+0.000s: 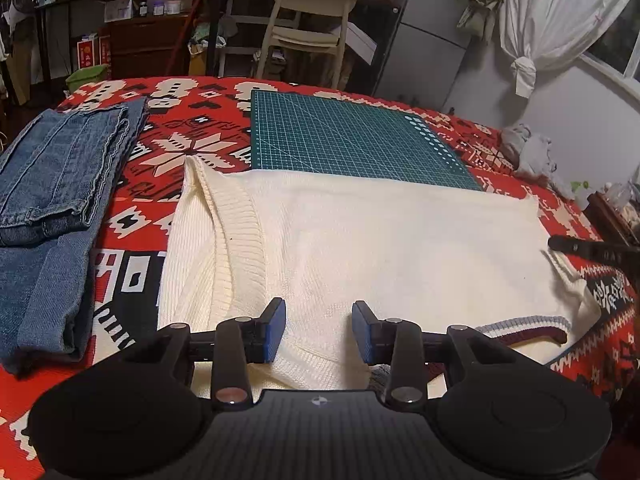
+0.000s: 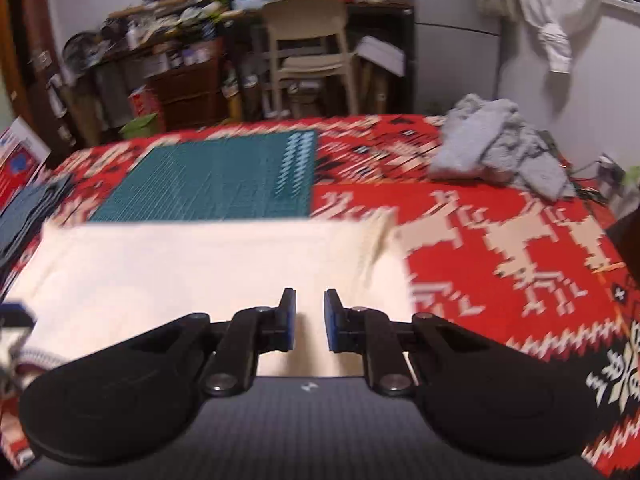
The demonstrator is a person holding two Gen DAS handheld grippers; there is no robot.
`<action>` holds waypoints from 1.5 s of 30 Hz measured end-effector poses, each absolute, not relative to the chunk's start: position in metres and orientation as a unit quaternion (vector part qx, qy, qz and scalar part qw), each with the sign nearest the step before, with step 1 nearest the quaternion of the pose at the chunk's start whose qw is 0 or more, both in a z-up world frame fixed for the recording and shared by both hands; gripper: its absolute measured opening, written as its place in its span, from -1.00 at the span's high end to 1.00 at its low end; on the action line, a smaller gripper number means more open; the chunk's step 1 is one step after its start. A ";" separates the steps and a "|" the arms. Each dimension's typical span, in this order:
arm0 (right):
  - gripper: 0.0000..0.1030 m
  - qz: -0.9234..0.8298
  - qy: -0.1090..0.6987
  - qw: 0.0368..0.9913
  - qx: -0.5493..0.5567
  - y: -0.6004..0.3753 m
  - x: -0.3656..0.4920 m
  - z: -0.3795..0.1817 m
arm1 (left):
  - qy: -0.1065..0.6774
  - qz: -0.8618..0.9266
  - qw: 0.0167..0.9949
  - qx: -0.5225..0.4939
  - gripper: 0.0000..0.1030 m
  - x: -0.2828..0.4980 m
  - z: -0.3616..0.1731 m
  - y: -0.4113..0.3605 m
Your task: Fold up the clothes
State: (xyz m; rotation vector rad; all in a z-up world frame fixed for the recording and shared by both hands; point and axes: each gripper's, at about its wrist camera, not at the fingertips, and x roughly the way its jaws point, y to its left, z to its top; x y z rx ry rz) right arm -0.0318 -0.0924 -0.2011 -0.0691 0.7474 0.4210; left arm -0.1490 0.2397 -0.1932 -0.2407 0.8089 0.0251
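Note:
A cream knit sweater (image 1: 360, 240) lies spread flat on the red patterned cloth (image 1: 168, 136), its ribbed hem (image 1: 240, 240) turned up at the left and a striped collar (image 1: 524, 326) at the near right. My left gripper (image 1: 319, 330) hovers open just over the sweater's near edge with nothing between its blue pads. In the right wrist view, which is motion-blurred, the same sweater (image 2: 180, 264) fills the left half. My right gripper (image 2: 310, 320) is open over its right part, holding nothing. The right gripper's black finger (image 1: 580, 246) shows at the sweater's right edge.
Folded blue jeans (image 1: 52, 208) lie at the left of the cloth. A green cutting mat (image 1: 352, 136) sits behind the sweater. A crumpled grey garment (image 2: 496, 144) lies at the far right. A chair (image 1: 308, 24) and cluttered shelves stand beyond the table.

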 end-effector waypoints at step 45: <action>0.48 0.215 0.377 0.900 -0.028 -0.101 -0.059 -0.211 | 0.376 0.049 0.918 -0.116 0.90 -0.132 -0.195 0.276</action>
